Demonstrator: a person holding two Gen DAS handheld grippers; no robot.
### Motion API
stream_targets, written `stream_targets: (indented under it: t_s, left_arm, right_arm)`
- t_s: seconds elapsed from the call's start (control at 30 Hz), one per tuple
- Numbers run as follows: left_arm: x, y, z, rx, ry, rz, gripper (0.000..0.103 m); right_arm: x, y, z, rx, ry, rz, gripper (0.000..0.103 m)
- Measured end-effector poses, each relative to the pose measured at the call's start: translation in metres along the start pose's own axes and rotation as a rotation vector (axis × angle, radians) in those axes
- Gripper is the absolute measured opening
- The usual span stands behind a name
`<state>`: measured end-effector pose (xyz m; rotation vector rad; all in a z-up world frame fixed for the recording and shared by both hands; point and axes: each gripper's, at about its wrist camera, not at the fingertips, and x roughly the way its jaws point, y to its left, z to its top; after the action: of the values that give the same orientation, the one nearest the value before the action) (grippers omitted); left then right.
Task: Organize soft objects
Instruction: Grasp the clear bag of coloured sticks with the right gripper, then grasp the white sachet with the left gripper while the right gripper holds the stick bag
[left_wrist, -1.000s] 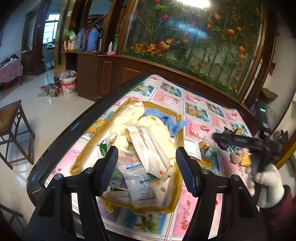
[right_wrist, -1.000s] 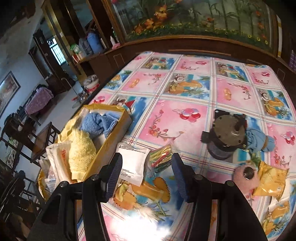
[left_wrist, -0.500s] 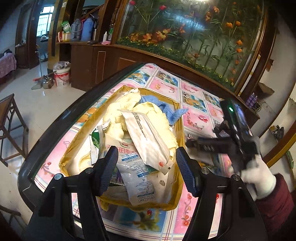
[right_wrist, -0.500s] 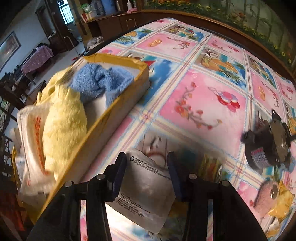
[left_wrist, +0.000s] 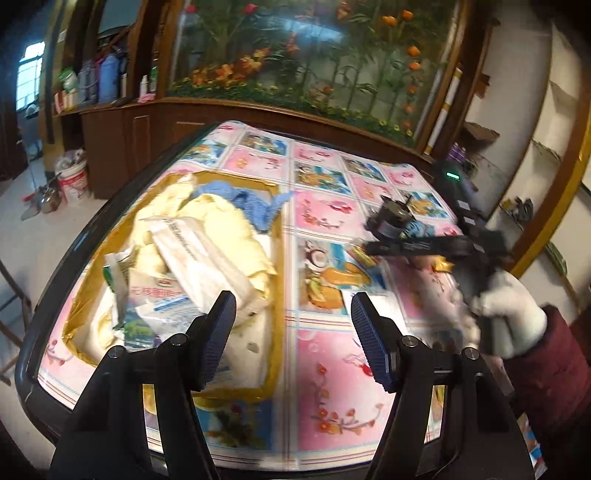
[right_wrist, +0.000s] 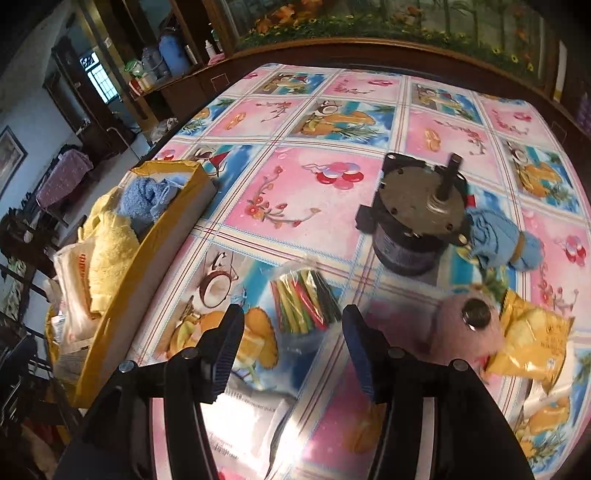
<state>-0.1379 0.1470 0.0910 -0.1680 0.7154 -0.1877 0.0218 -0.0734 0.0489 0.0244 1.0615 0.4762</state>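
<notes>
Right claw (right_wrist: 291, 334) wide, empty — white packet (right_wrist: 240, 421) flat on desk (right_wrist: 310, 192) just beneath, no longer between fingers as half a second ago. Left claw (left_wrist: 291, 321) wide, yellow box (left_wrist: 275, 236) of soft things ahead-left.

tablecloth (right_wrist: 306, 184): glossy plastic | yellow towel (right_wrist: 110, 251): fluffy cloth | motor (right_wrist: 413, 218): dull metal | box (right_wrist: 147, 269): matt cardboard

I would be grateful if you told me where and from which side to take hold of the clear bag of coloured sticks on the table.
Grip the clear bag of coloured sticks across its width at the near end, coming straight down from above with the right claw, which is open just over it. It lies flat, sticks running away from the claw, so the fingers can straddle the narrow bundle.
</notes>
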Motion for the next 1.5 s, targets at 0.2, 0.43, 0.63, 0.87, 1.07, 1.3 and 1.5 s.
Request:
stream_targets:
  t_s: [0.2, 0.43, 0.63, 0.87, 1.07, 1.3, 1.5]
  left_arm:
    - [-0.002, -0.028, -0.008, 0.123, 0.011, -0.001, 0.065]
    - [0.040, -0.056, -0.012, 0.227, 0.132, -0.015, 0.065]
    - [0.076, -0.089, -0.021, 0.386, 0.208, 0.031, 0.065]
    - [0.073, -0.095, -0.016, 0.387, 0.179, 0.047, 0.065]
    - [0.073, -0.079, -0.014, 0.343, 0.186, 0.069, 0.065]
    - [0.077, -0.080, -0.012, 0.463, 0.190, 0.042, 0.065]
    - [0.111, -0.097, -0.018, 0.640, 0.263, 0.045, 0.065]
  right_arm:
    - [0.032, 0.015, 0.008, -0.078, 0.019, -0.110, 0.055]
    - [0.011, 0.005, -0.021, -0.084, 0.022, -0.093, 0.017]
    - [-0.007, -0.017, -0.044, -0.004, 0.002, 0.012, 0.017]
    - [-0.024, -0.041, -0.065, 0.062, -0.051, 0.095, 0.017]
    - [-0.020, -0.050, -0.068, 0.090, -0.070, 0.140, 0.017]
    - [-0.022, -0.060, -0.075, 0.130, -0.126, 0.185, 0.017]
    - [-0.022, -0.063, -0.075, 0.133, -0.142, 0.196, 0.017]
